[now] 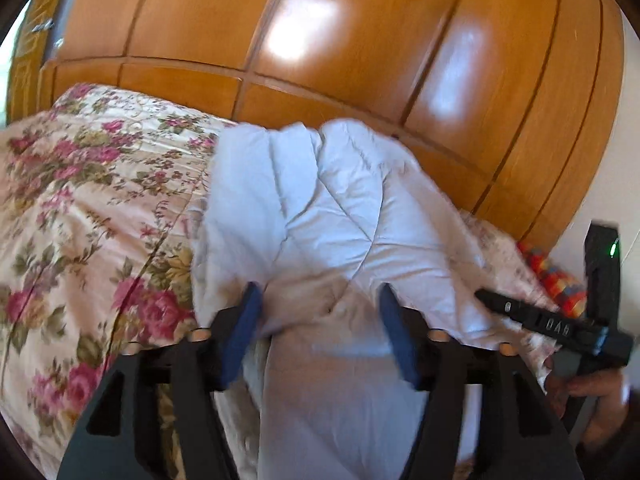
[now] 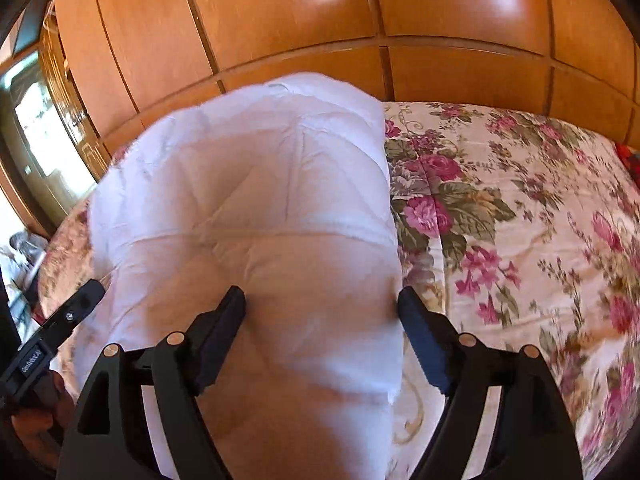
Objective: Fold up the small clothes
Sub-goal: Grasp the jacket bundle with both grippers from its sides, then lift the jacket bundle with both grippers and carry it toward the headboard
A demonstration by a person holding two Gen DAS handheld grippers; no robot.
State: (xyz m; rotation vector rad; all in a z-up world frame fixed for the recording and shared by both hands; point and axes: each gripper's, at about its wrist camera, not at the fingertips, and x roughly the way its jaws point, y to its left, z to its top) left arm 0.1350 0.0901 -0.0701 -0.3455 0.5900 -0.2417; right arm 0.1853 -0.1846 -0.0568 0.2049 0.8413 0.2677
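A white garment [image 1: 320, 208] lies crumpled on a floral bedspread [image 1: 80, 208]; it also shows in the right wrist view [image 2: 256, 208]. My left gripper [image 1: 320, 300] is open, its blue-padded fingers [image 1: 244, 332] spread over the near part of the garment. My right gripper [image 2: 322, 300] is open above the garment's near right part, and the cloth lies between its fingers [image 2: 224, 328]. The right gripper shows at the right in the left wrist view [image 1: 532, 320]. The left gripper shows at the far left in the right wrist view [image 2: 60, 320]. Neither clamps cloth.
A glossy wooden wardrobe [image 1: 360, 40] stands right behind the bed, also in the right wrist view [image 2: 360, 8]. The floral bedspread extends to the right [image 2: 520, 220]. A colourful patterned item [image 1: 556, 280] lies at the bed's right edge. A doorway [image 2: 44, 136] is at left.
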